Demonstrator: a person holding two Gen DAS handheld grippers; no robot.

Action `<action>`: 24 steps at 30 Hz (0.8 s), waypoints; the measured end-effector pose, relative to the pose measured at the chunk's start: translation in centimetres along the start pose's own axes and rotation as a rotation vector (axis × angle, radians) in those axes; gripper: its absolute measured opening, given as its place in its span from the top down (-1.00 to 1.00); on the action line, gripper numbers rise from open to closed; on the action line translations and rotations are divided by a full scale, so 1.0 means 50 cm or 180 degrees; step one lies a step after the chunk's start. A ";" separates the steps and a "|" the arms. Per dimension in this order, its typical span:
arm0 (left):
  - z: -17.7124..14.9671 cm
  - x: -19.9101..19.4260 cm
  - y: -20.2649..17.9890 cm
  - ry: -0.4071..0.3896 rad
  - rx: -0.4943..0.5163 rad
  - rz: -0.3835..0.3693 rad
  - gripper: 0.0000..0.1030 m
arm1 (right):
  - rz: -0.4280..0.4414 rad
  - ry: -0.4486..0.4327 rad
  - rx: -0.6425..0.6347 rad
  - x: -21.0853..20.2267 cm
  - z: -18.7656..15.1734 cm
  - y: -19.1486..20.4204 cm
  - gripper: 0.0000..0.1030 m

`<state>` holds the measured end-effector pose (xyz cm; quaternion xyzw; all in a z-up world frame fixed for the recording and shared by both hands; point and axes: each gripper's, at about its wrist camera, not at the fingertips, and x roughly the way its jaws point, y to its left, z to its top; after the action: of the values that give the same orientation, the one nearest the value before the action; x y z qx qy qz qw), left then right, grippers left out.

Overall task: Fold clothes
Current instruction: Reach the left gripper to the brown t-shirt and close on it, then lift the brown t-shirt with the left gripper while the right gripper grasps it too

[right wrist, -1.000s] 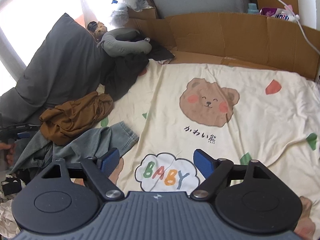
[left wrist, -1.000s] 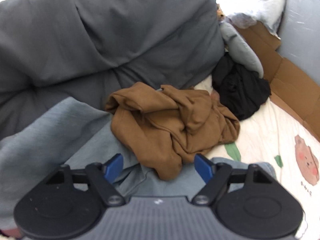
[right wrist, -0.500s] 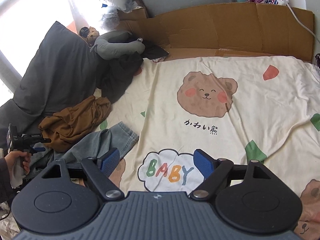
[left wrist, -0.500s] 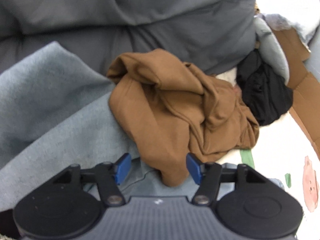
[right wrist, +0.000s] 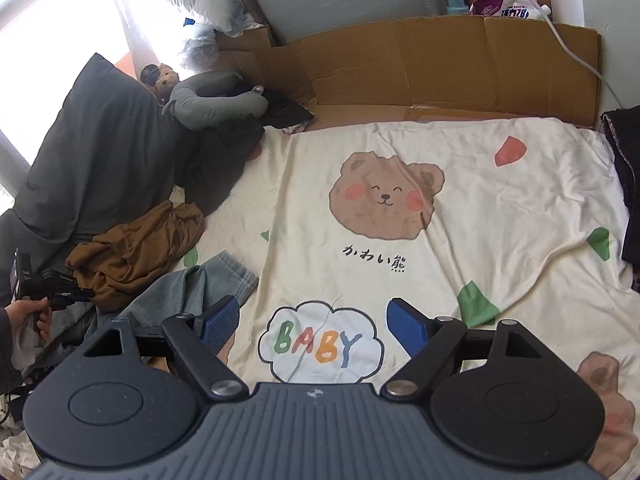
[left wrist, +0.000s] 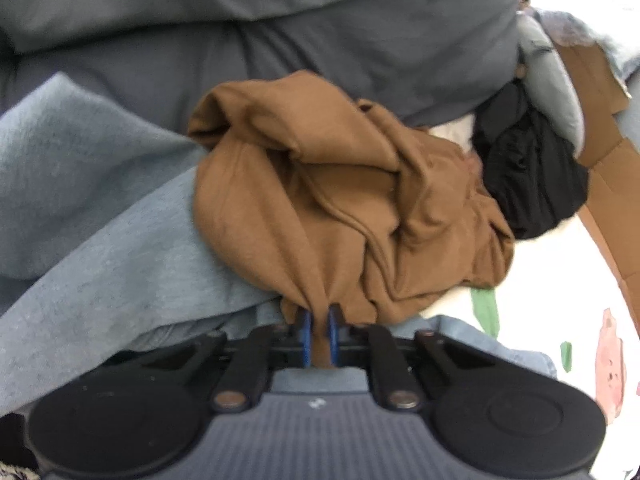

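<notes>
A crumpled brown garment (left wrist: 340, 200) lies in a heap on pale blue jeans (left wrist: 100, 260) at the left side of the bed. My left gripper (left wrist: 318, 320) is closing its jaws on the garment's near edge, and a fold of brown cloth is pinched between the blue pads. From the right wrist view the same heap (right wrist: 136, 252) sits at the left, with a hand holding the left gripper (right wrist: 76, 294) against it. My right gripper (right wrist: 312, 320) hangs open over the cream bear-print sheet (right wrist: 400, 260), nothing between its fingers.
A dark grey duvet (left wrist: 320, 40) is piled behind the heap. A black garment (left wrist: 528, 176) and a grey neck pillow (right wrist: 216, 104) lie to its far right. Brown cardboard (right wrist: 440, 64) lines the back of the bed. The jeans' leg (right wrist: 200, 284) reaches toward my right gripper.
My left gripper came down onto the brown garment and its jaws went from wide apart to pinched on a fold of it. The right gripper stayed open and hardly moved.
</notes>
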<state>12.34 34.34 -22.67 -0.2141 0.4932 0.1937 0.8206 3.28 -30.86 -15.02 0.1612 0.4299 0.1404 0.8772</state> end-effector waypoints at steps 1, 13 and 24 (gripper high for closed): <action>-0.002 -0.007 -0.007 -0.0014 0.0051 -0.0038 0.86 | 0.0003 -0.0001 0.0000 -0.002 0.007 0.000 -0.64; -0.053 -0.108 -0.125 -0.0138 0.0637 -0.0572 0.91 | 0.0031 0.0087 -0.0124 0.006 0.061 0.027 -0.64; -0.094 -0.214 -0.214 -0.0302 0.0909 -0.0791 0.94 | 0.0177 0.0269 -0.0354 0.029 0.117 0.060 -0.64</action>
<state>9.88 21.73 -13.37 -0.1453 0.4462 0.0289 0.8826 8.50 -28.52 -11.44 0.1181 0.4535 0.1950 0.8616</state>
